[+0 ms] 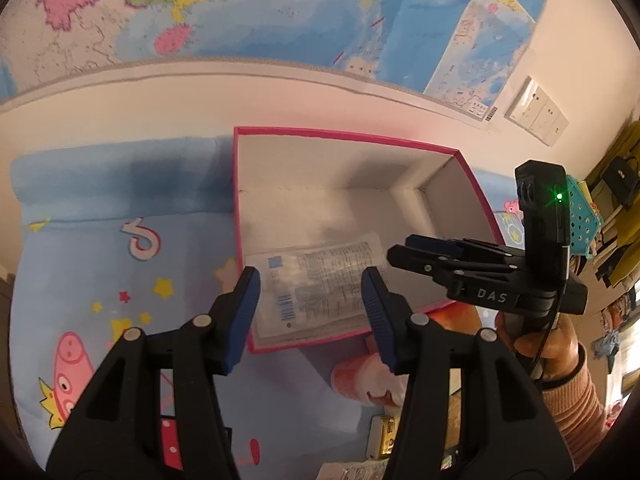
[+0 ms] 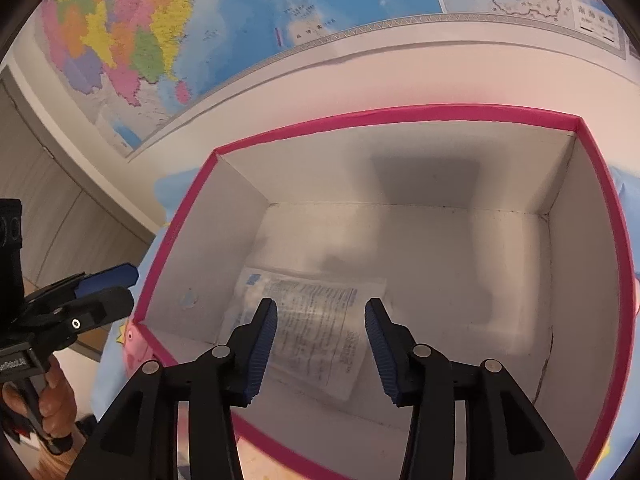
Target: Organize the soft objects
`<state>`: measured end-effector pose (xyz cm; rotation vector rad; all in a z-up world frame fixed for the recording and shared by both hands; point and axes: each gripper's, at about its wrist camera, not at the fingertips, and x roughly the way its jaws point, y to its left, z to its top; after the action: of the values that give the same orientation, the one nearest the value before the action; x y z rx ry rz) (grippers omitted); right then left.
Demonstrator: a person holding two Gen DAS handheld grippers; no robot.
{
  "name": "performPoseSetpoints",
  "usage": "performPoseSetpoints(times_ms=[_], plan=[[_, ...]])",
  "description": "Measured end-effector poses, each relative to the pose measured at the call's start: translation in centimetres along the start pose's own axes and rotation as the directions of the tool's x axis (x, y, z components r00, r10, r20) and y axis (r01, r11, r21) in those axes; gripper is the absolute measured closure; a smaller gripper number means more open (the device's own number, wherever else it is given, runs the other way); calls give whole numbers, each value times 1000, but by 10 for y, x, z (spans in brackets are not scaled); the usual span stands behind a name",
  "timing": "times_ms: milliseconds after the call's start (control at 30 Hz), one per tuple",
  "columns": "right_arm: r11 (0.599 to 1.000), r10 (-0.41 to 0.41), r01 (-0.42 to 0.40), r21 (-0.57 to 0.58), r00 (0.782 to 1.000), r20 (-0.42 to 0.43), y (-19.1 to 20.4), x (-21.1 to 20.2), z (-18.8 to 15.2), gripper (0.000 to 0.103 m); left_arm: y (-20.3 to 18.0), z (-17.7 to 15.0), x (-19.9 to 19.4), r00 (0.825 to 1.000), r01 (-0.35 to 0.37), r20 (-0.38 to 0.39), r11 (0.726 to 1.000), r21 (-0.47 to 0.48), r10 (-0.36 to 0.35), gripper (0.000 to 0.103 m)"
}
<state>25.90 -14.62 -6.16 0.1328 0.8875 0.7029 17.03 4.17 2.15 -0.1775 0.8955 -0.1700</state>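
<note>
Already inside, the clear plastic packet [image 2: 308, 328] lies flat on the floor of the pink-rimmed box [image 2: 400, 114], toward the near-left corner, its printed label facing up. Its long axis runs diagonally across the box floor, from the blue-marked end near the left wall down toward the near wall in the right wrist view. We judge that the step in hand is the drop of this packet into the box: our right gripper [image 2: 322, 346] hangs over it with its jaws apart and nothing between the pads, and the blur on the packet suggests it is only just settling. Our left gripper [image 1: 310, 312] likewise stands apart and empty above the box's near rim. The box sits on a cartoon-printed blue cloth [image 1: 100, 248]. Next, we think, a gripper should go for another soft thing, perhaps the pink-and-white bundle [image 1: 360, 380] lying just outside the near wall.
</note>
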Motion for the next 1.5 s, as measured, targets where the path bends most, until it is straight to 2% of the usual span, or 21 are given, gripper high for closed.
performPoseSetpoints(times_ms=[67, 133, 233, 367, 500, 600, 733, 800, 900, 1133, 1367, 1400, 1433, 1500], plan=[[1000, 1, 0, -22, 1000, 24, 2, -13, -7, 56, -3, -6, -13, 999, -6, 48, 1000, 18, 5, 49], [998, 7, -3, -65, 998, 70, 8, -34, -15, 56, -7, -14, -27, 996, 21, 83, 999, 42, -25, 47], [992, 46, -30, -120, 991, 129, 18, -69, -29, 46, -23, -32, -49, 989, 68, 123, 992, 108, -81, 41], [986, 58, -28, -165, 981, 183, 17, -113, -57, 43, -53, -64, -68, 979, 138, 119, 968, 207, -165, 41], [987, 67, -38, -157, 980, 186, 7, -137, -85, 42, -75, -92, -68, 968, 227, 52, 942, 247, -246, 41], [992, 47, -27, -119, 986, 162, -6, -140, -108, 42, -88, -110, -63, 962, 262, 0, 928, 265, -271, 41], [997, 42, -35, -63, 991, 126, -31, -145, -145, 42, -97, -131, -49, 951, 309, -75, 919, 245, -300, 41], [998, 51, -47, -36, 993, 103, -39, -142, -158, 42, -101, -138, -40, 942, 334, -112, 914, 229, -316, 41], [997, 75, -74, -13, 995, 70, -47, -135, -174, 42, -109, -153, -29, 914, 395, -184, 898, 193, -362, 41], [992, 121, -122, 23, 992, 42, -56, -128, -193, 42, -134, -177, -4, 880, 423, -314, 889, 178, -356, 41], [987, 152, -154, 36, 987, 56, -61, -129, -205, 42, -149, -176, 14, 858, 432, -374, 889, 153, -352, 41], [987, 153, -155, 36, 987, 57, -61, -130, -205, 42, -149, -176, 17, 855, 432, -378, 891, 141, -355, 45], [987, 153, -155, 34, 987, 58, -61, -131, -206, 45, -150, -175, 19, 855, 430, -377, 893, 132, -356, 56], [989, 140, -142, 30, 989, 55, -61, -132, -207, 52, -149, -173, 21, 870, 405, -360, 904, 134, -336, 72]])
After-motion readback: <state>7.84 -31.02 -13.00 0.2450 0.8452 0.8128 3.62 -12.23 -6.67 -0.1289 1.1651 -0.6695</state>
